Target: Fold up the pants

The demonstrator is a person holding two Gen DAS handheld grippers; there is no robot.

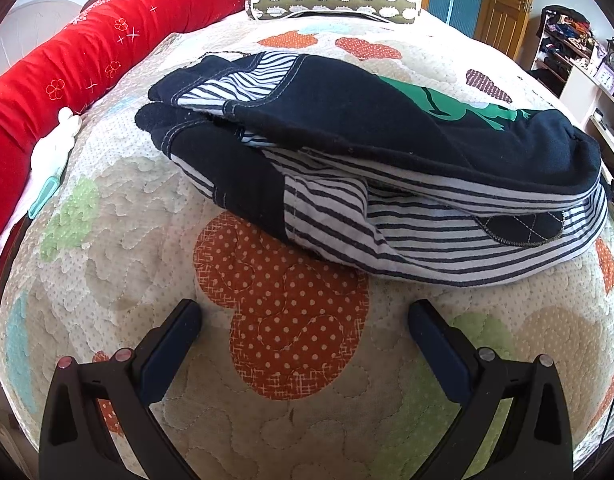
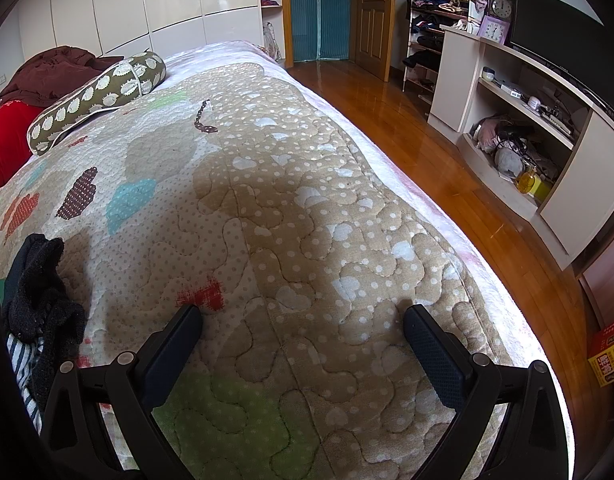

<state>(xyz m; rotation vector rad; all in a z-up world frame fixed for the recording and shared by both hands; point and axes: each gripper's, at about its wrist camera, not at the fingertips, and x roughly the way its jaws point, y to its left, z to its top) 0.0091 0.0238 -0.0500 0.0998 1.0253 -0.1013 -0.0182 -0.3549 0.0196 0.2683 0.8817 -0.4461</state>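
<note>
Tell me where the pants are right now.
The pants lie bunched on the quilt, ahead of the open left gripper; the right wrist view catches them at its left edge.

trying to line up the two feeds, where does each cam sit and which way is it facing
Left wrist: on the left gripper, jaws open, looking across the quilt at the folded pants just ahead.
Right wrist: on the right gripper, jaws open, over bare quilt, facing the bed's edge, wooden floor and shelves; pants at far left.
Shared: quilt, pants, patterned bolster.
</note>
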